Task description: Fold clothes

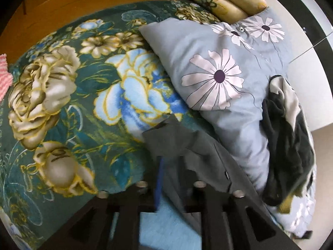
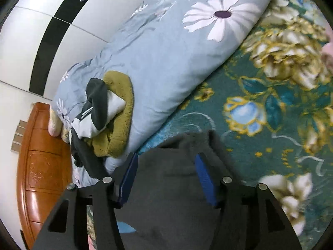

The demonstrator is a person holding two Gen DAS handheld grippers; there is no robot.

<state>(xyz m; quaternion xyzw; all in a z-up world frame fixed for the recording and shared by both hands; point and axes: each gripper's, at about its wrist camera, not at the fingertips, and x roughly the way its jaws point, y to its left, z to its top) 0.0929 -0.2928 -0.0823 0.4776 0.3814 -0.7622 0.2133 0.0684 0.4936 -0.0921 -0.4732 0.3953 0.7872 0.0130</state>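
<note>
A dark grey garment (image 1: pixel 187 152) lies on the green floral blanket (image 1: pixel 62 95). My left gripper (image 1: pixel 166 173) is shut on the grey garment; one blue pad (image 1: pixel 159 179) shows beside the cloth. In the right wrist view the same grey garment (image 2: pixel 168 187) lies between the blue pads (image 2: pixel 129 175) of my right gripper (image 2: pixel 166 166), whose jaws stand wide apart over it. A heap of other clothes, black, white and olive (image 2: pixel 108 112), rests on the light blue quilt (image 2: pixel 166 62); the heap also shows in the left wrist view (image 1: pixel 289 141).
The flowered light blue quilt (image 1: pixel 224 66) lies along the wall side of the bed. Rolled yellow pillows (image 1: pixel 226 2) sit at the far end. A wooden headboard (image 2: pixel 39 166) and a white wall (image 2: pixel 25 41) border the bed. A pink cloth (image 1: pixel 4 73) lies at the left edge.
</note>
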